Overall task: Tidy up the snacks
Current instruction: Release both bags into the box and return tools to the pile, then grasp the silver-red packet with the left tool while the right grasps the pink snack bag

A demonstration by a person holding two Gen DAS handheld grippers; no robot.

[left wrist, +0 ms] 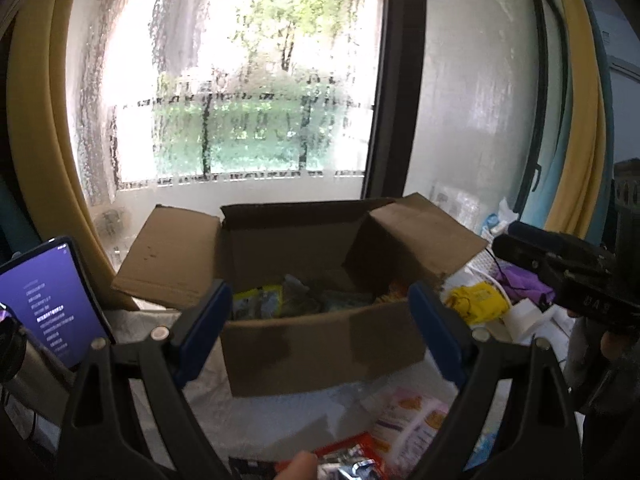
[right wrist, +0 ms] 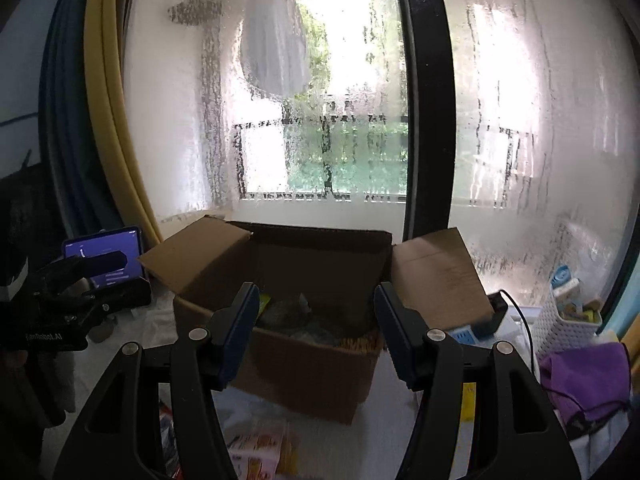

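standing at centre frame in both views, the open cardboard box (left wrist: pixel 320 344) sits on a white-covered bench (left wrist: pixel 280 404) before a fogged window (left wrist: pixel 248 92), all four flaps folded outward. snack packets (left wrist: pixel 260 300) lie inside it, a yellow-green one toward the left. more snacks rest on the bench in front of the box: a pale pink packet (left wrist: pixel 412 420) at lower centre right and a red packet (left wrist: pixel 352 456) at the bottom edge, just beside a fingertip (left wrist: pixel 298 466).

left hand-held gripper (left wrist: pixel 320 328): jaws spread wide, nothing between them; the box is seen beyond the gap. right hand-held gripper (right wrist: pixel 316 332): jaws parted about midway, also empty, aimed at the box.

a lit tablet (left wrist: pixel 52 300) stands at left of frame. a white basket (right wrist: pixel 568 320) and purple cloth (right wrist: pixel 588 376) occupy the lower right of the right wrist view.
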